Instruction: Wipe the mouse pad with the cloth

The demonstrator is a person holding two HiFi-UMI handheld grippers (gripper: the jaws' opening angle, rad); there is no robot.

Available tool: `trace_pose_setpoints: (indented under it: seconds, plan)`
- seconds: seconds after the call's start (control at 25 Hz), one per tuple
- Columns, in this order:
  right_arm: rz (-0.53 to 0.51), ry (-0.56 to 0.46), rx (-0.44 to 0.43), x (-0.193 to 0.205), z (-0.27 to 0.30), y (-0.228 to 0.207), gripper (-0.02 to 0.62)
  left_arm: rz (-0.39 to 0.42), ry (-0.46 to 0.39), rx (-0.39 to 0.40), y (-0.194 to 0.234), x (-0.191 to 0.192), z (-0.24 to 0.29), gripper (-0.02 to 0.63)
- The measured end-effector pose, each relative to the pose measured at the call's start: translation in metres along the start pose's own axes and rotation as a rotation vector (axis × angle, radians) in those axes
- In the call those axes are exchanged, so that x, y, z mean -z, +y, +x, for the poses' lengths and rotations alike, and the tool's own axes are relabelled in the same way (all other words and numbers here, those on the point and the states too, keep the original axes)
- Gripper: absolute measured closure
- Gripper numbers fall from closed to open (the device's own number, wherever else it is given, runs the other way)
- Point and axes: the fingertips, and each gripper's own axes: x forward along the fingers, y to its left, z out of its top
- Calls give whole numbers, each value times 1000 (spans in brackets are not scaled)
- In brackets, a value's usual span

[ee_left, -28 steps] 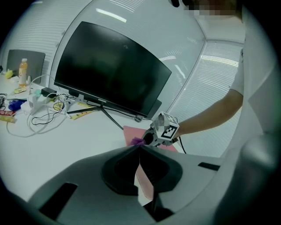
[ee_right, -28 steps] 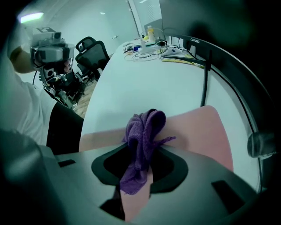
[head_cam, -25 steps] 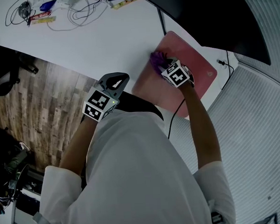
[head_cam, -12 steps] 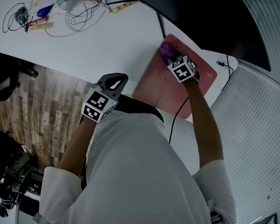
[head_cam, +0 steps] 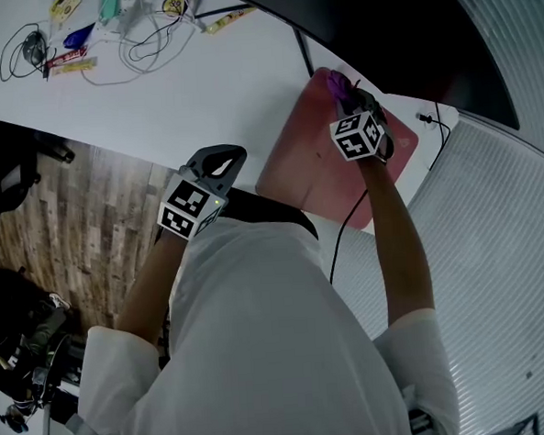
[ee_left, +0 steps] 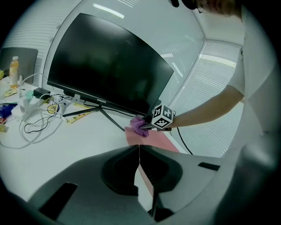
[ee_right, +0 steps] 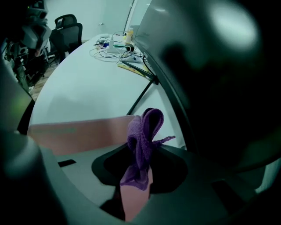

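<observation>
A pink mouse pad (head_cam: 306,168) lies on the white desk (head_cam: 200,88) under the black monitor (head_cam: 398,20). My right gripper (head_cam: 345,93) is shut on a purple cloth (head_cam: 340,83), pressing it at the pad's far corner near the monitor. In the right gripper view the cloth (ee_right: 142,140) bunches up between the jaws above the pad (ee_right: 74,134). My left gripper (head_cam: 221,160) is held back at the desk's near edge, jaws together and empty. From the left gripper view I see the cloth (ee_left: 138,125) and the pad (ee_left: 151,138).
The monitor stand legs (ee_right: 138,72) spread on the desk beside the pad. Cables, chargers and small packets (head_cam: 104,29) litter the far left of the desk. A black cable (head_cam: 346,221) runs off the pad's near edge. Office chairs (ee_right: 66,30) stand beyond the desk.
My right gripper has slid the cloth across the pad away from me, from its middle-left to the far corner by the monitor. The left gripper has stayed put.
</observation>
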Motion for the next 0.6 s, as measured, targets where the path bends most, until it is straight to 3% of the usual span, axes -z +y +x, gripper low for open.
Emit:
trace_pose_setpoints:
  seconds: [0.28,0.6]
  plan:
    - [-105,95,166,30,5,-23,462,21,5,14,-1,-5,0,588]
    - [-157,100,102,45,12,20,462,33,43,14,0,11,-11,588]
